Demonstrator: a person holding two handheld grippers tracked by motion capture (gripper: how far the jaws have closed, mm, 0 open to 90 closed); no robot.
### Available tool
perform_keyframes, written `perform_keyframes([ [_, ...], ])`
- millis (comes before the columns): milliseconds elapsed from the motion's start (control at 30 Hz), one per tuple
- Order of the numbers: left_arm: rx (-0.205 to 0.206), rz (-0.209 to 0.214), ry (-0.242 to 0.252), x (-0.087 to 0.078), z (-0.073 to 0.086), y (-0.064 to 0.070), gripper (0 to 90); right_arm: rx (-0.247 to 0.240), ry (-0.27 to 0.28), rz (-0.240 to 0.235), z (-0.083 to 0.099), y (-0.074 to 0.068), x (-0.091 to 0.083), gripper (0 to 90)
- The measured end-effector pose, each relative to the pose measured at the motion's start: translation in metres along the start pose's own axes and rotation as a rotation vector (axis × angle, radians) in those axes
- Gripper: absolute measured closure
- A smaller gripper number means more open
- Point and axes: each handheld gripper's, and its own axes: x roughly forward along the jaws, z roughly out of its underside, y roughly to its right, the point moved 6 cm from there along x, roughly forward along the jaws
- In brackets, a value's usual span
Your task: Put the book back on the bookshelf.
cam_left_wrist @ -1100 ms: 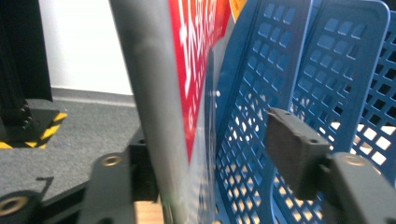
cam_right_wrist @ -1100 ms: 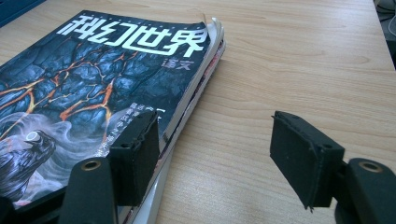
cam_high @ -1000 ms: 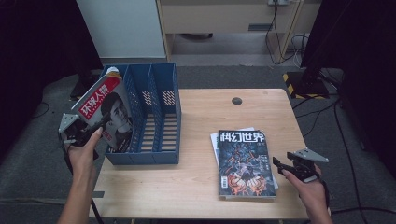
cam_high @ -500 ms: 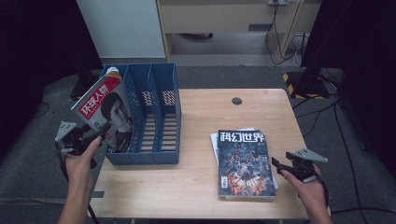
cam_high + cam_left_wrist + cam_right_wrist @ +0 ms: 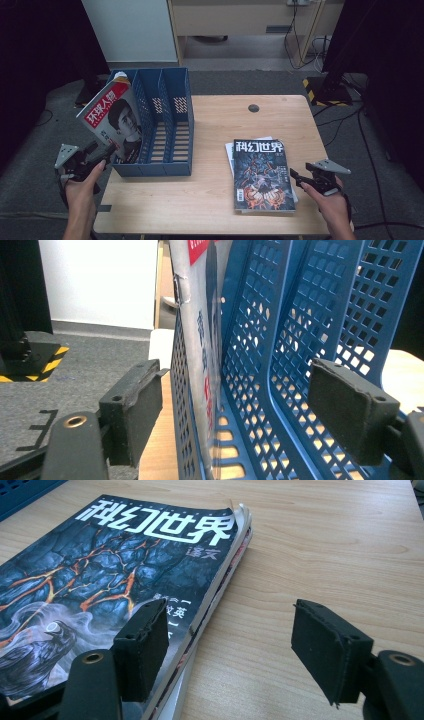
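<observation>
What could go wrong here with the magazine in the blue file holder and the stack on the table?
The red-topped magazine leans out of the blue file holder, and the left gripper stands open around it, so it may tip out. The right gripper is open at the edge of the dark magazine; it might pinch several from the stack.

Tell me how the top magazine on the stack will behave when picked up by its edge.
The dark-covered magazine is thin with a soft cover, so it will probably sag. Its glossy cover may slip between the right claw pads. The loose stack underneath could shift.
</observation>
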Motion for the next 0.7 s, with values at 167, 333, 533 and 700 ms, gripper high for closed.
perform_keyframes([
  [167, 0.013, 0.023, -0.006, -0.007, 0.003, 0.009, 22.0, -0.006, 0.007, 0.002, -0.001, -0.001, 0.0, 32.5],
  [333, 0.024, 0.051, -0.022, -0.006, 0.007, 0.022, 21.9, -0.012, 0.007, -0.002, -0.001, -0.002, 0.0, 34.9],
  [533, 0.046, 0.093, -0.045, 0.0, 0.012, 0.04, 21.7, -0.016, 0.007, -0.008, -0.002, -0.003, 0.0, 38.4],
  [700, 0.054, 0.105, -0.06, 0.01, 0.017, 0.05, 21.6, -0.019, 0.004, -0.007, -0.001, -0.003, 0.0, 39.1],
])
